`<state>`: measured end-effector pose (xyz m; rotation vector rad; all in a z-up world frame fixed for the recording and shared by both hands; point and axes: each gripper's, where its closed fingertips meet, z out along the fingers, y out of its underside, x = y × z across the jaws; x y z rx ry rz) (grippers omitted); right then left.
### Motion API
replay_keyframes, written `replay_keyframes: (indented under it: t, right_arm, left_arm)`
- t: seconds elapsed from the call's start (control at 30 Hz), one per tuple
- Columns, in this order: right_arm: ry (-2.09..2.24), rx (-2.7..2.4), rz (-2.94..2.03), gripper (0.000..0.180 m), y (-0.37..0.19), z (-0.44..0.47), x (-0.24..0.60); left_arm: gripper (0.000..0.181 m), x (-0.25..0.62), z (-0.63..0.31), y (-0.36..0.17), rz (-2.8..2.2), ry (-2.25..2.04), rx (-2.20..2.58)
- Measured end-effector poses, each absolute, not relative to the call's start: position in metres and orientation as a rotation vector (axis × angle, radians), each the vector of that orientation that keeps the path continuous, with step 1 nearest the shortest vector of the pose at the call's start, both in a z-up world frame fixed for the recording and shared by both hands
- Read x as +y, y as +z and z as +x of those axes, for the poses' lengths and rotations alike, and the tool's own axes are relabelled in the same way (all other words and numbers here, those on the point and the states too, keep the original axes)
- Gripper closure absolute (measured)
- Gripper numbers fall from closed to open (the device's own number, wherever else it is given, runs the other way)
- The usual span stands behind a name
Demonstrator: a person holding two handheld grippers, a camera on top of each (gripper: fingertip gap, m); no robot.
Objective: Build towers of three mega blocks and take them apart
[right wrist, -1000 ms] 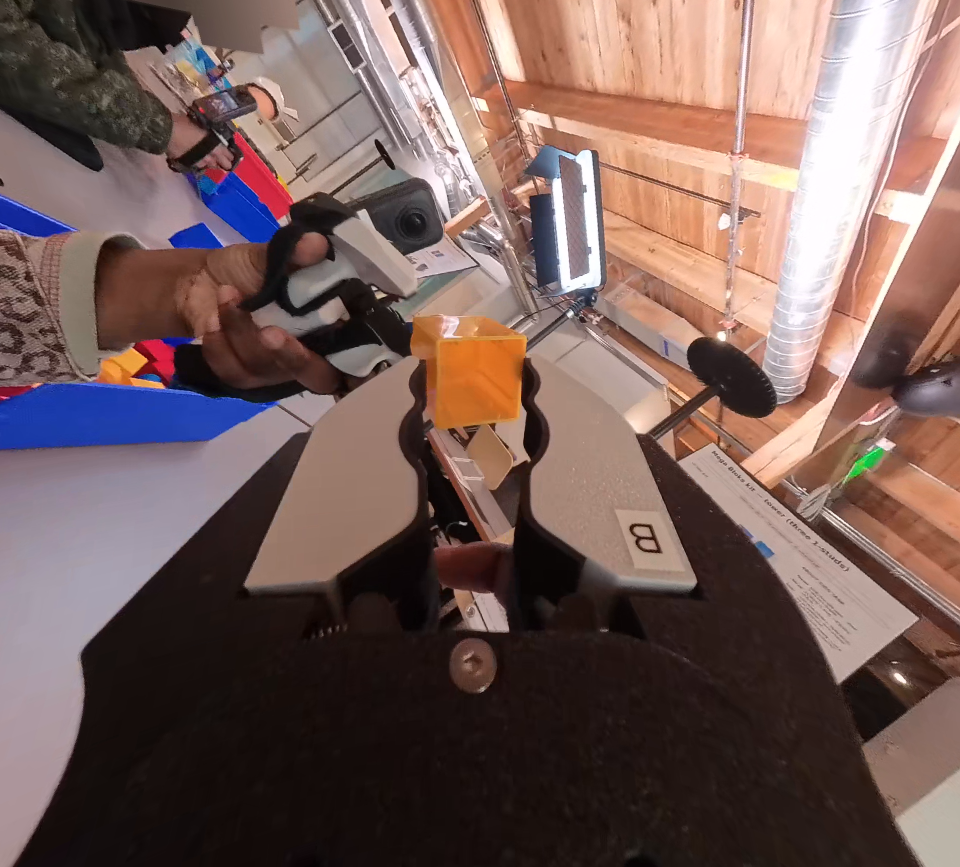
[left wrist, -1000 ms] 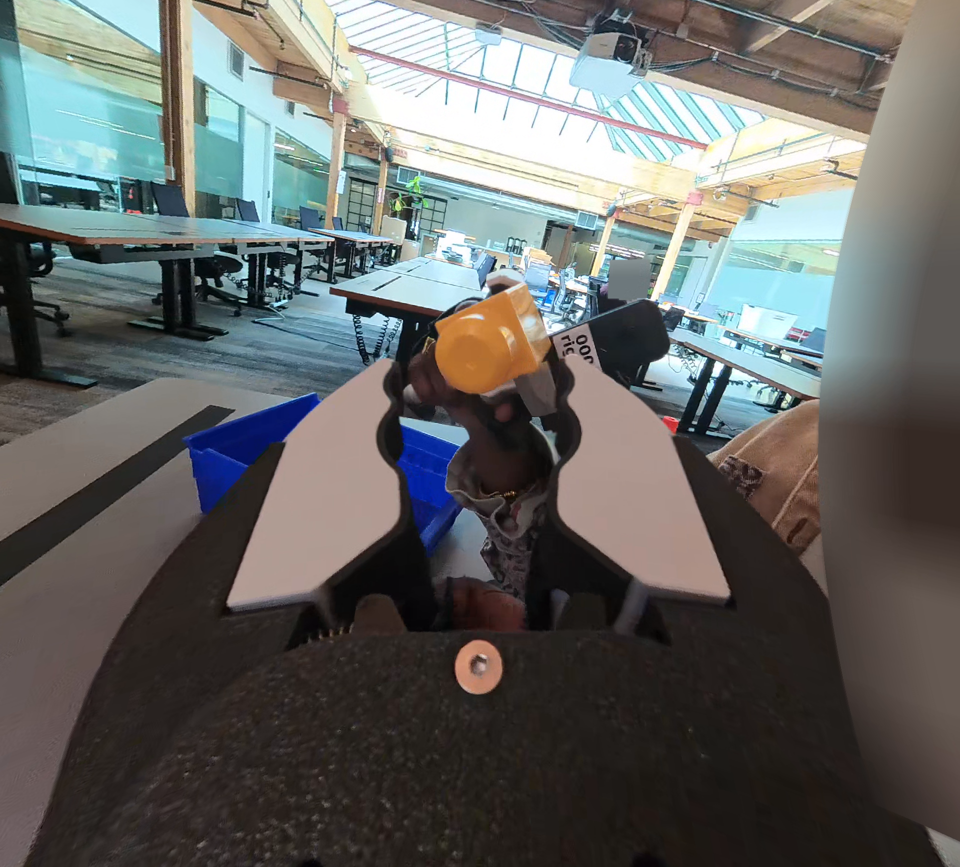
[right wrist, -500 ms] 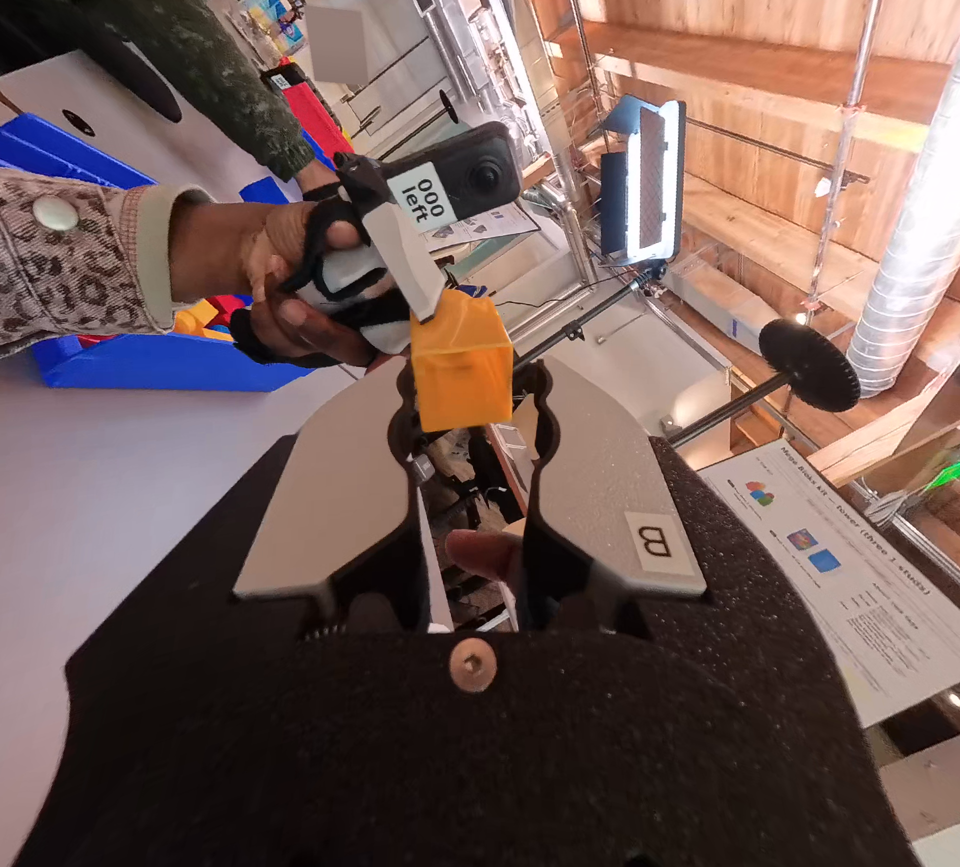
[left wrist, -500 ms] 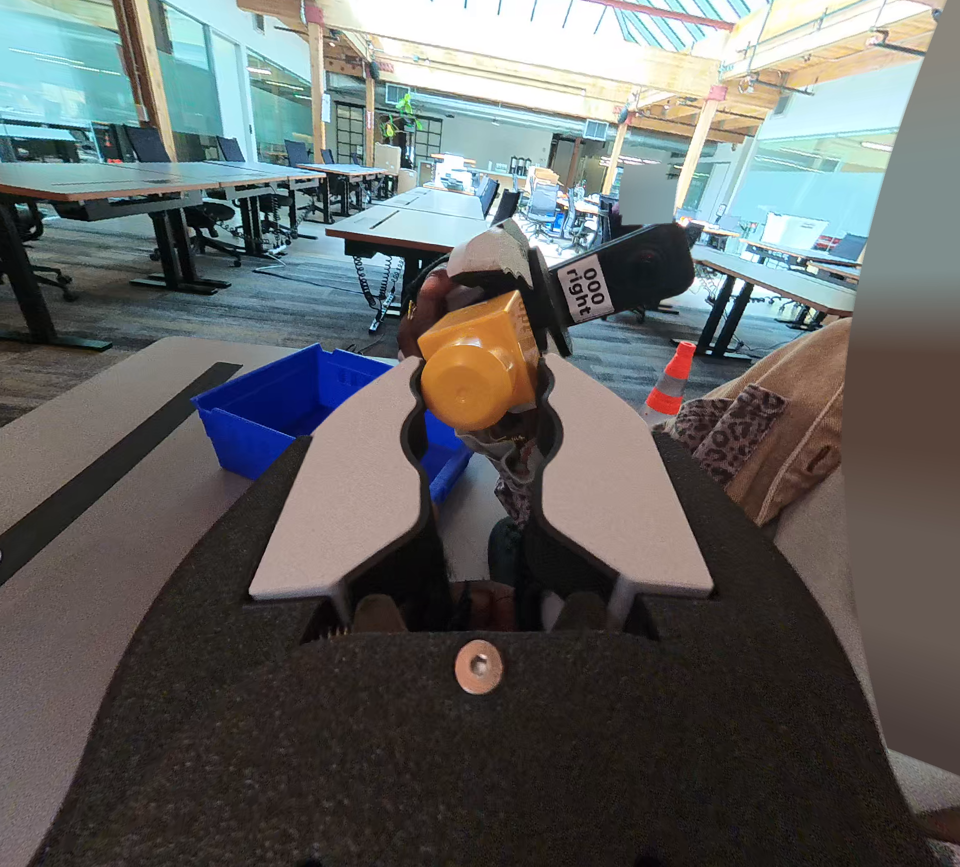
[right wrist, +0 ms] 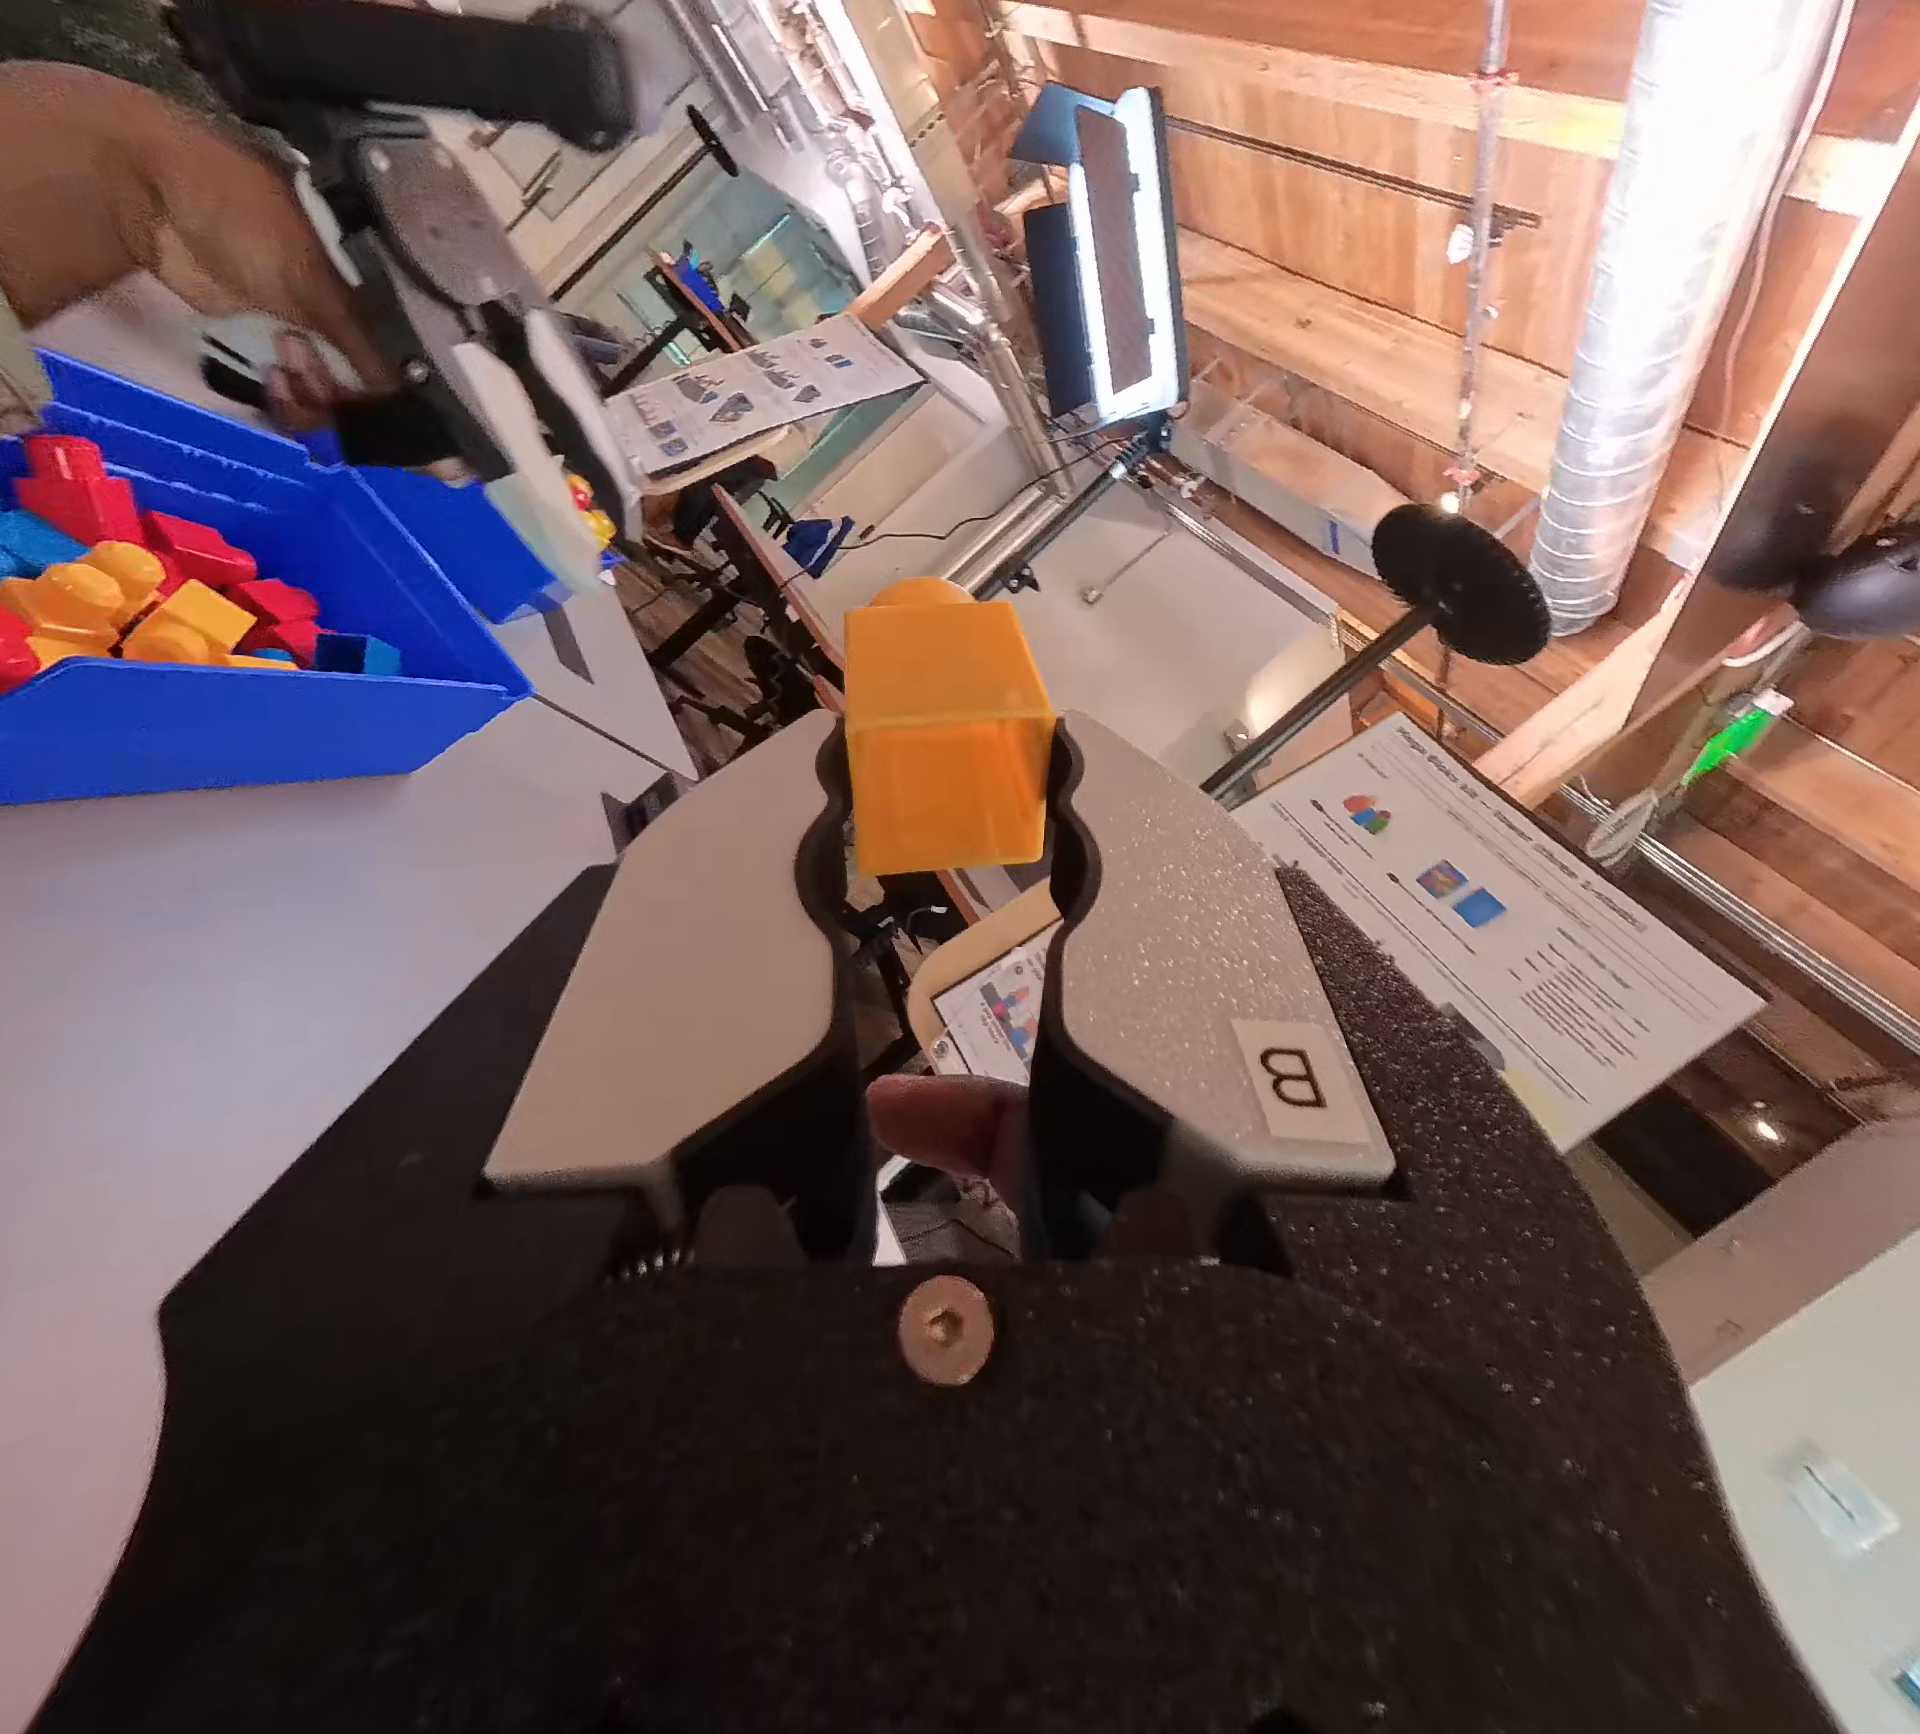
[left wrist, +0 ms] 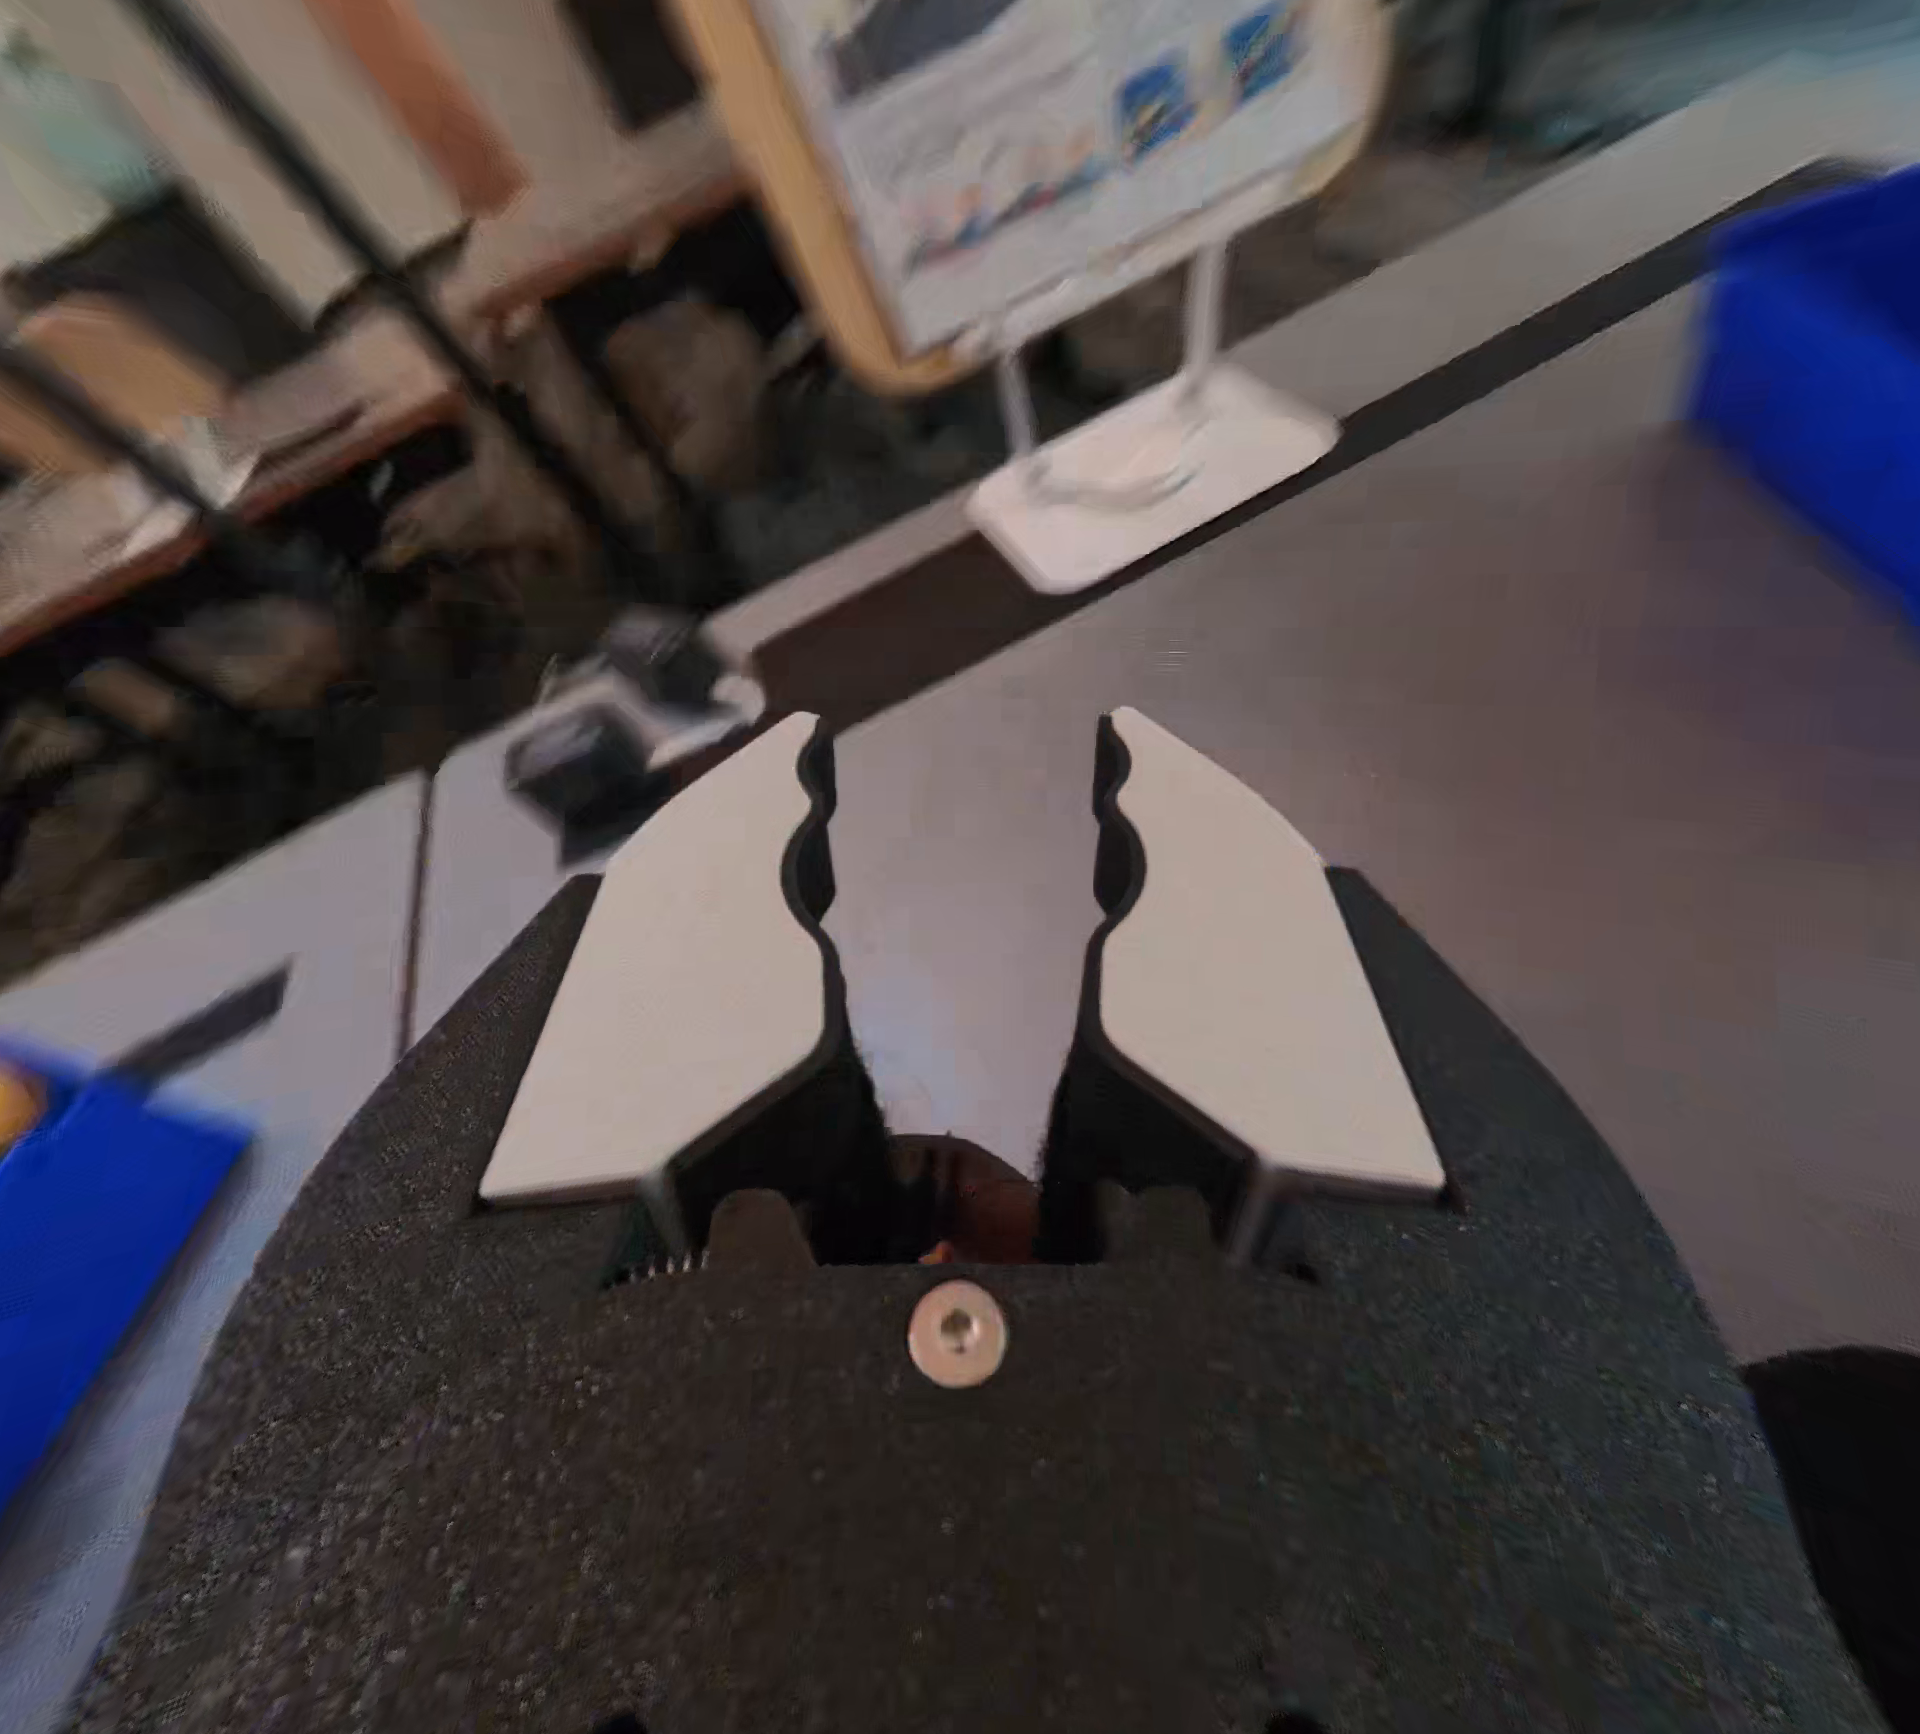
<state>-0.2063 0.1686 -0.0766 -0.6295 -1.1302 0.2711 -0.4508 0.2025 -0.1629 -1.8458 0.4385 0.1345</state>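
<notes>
On the left, a blue bin (right wrist: 260, 728) on the grey counter (right wrist: 260, 957) holds red, orange and blue mega blocks (right wrist: 135, 583); only the right wrist view shows them. Above it is the left claw (right wrist: 540, 479), blurred there. In its own view the left claw (left wrist: 961, 749) stands wide and empty over the counter (left wrist: 1455, 697), facing a blurred instruction sheet (left wrist: 1060, 53). The right claw (right wrist: 945, 749) grips an orange mega block (right wrist: 940, 739), raised off the counter.

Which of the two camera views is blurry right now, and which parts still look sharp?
Left wrist view: background and sign stand smeared by motion blur, the left gripper sharp. Right wrist view: mostly crisp, orange block sharp; only the hand at upper left blurs.
</notes>
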Motion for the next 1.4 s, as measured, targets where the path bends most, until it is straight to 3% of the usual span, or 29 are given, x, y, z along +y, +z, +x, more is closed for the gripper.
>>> replay_keyframes:
  t: [0.17,0.3,0.63,0.67,0.8,0.97,1.23,1.4]
  right_arm:
    - [0.224,-1.097,-0.659,0.144,-0.075,-0.195,0.177]
    - [0.191,-1.106,-0.672,0.144,-0.078,-0.197,0.18]
    - [0.111,-1.109,-0.7,0.144,-0.082,-0.199,0.191]
    - [0.109,-1.108,-0.697,0.144,-0.082,-0.2,0.191]
    - [0.126,-1.112,-0.697,0.144,-0.083,-0.202,0.19]
    - [0.302,-1.09,-0.673,0.144,-0.077,-0.215,0.18]
    - [0.318,-1.125,-0.668,0.144,-0.083,-0.227,0.179]
    - [0.372,-1.117,-0.643,0.144,-0.081,-0.23,0.174]
  left_arm:
    - [0.112,0.182,-0.566,-0.258,-2.368,0.36,0.031]
    - [0.105,0.169,-0.584,-0.327,-2.669,0.277,-0.023]
    - [0.113,0.173,-0.591,-0.383,-2.844,0.126,-0.084]
    - [0.127,0.176,-0.592,-0.381,-2.821,0.122,-0.109]
    - [0.144,0.184,-0.607,-0.336,-2.598,0.271,-0.151]
    - [0.152,0.225,-0.575,-0.198,-1.761,-0.157,-0.229]
    - [0.152,0.219,-0.587,-0.215,-1.853,-0.073,-0.258]
    - [0.152,0.212,-0.561,-0.146,-1.412,-0.496,-0.225]
